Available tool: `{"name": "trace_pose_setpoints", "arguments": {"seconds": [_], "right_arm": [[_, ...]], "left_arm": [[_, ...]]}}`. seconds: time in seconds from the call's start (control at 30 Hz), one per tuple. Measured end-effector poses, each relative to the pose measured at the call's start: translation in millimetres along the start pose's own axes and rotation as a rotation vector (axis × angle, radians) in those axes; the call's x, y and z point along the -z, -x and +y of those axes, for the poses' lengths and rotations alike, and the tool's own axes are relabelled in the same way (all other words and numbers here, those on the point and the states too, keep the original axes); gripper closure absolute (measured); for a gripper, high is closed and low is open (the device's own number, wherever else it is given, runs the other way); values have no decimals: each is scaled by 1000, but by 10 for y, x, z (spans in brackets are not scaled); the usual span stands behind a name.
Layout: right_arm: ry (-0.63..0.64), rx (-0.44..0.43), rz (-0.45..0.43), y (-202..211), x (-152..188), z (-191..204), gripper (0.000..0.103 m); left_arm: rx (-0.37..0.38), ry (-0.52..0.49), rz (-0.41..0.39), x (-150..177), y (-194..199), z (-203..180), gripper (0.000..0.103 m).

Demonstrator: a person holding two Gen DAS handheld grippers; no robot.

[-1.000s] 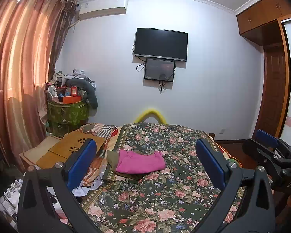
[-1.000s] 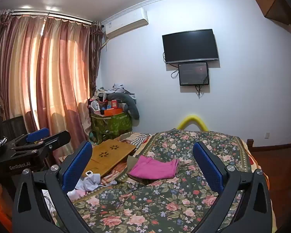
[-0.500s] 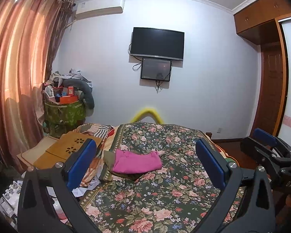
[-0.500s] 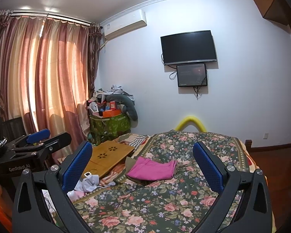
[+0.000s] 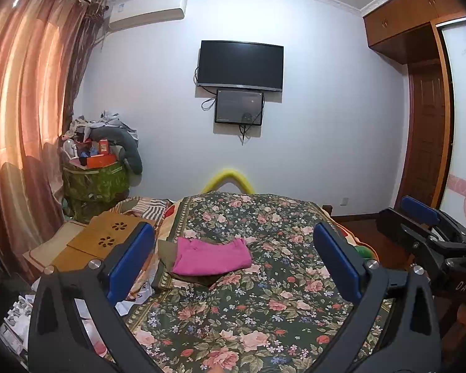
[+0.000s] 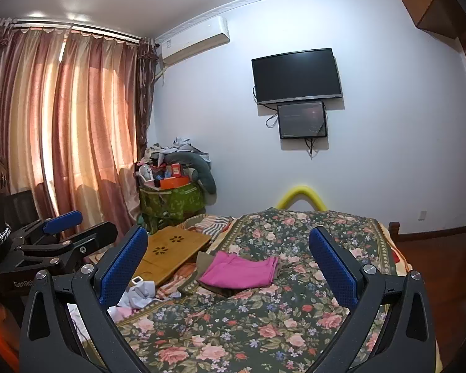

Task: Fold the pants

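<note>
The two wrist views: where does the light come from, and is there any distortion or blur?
Left wrist view: daylight glows through the curtains; fisheye bends the wardrobe edges. Right wrist view: glare spots on the ceiling above the curtain rail; the folded pink pants look sharp.

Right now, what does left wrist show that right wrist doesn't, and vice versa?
Only the left wrist view shows the wooden door and the wardrobe's pale sliding panel on the right, plus the right gripper seen from the side.

Only the right wrist view shows the full width of the curtains with their rail, and the left gripper at the left edge.

Both show the pink folded pants on the floral bedspread, the wall TV, the air conditioner, the wooden lap desk, and each view's own fingers wide apart, holding nothing.
</note>
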State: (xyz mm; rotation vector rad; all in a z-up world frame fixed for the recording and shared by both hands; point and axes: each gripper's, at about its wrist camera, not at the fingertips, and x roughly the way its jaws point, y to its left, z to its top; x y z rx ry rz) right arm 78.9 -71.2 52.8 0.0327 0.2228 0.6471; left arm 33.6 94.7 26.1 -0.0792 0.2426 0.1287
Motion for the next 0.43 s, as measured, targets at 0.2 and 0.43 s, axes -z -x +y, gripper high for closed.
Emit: {"name": "trace_pose_setpoints", "arguments": {"seconds": [0.2,0.43], "right_arm": [[-6,12,-3,1,15,-32,0],[-26,18,16,-28,56,-93,0]], "left_arm": [[5,-4,4,1,-16,-34,0],[6,-23,25,37,-116,-87,0]]}}
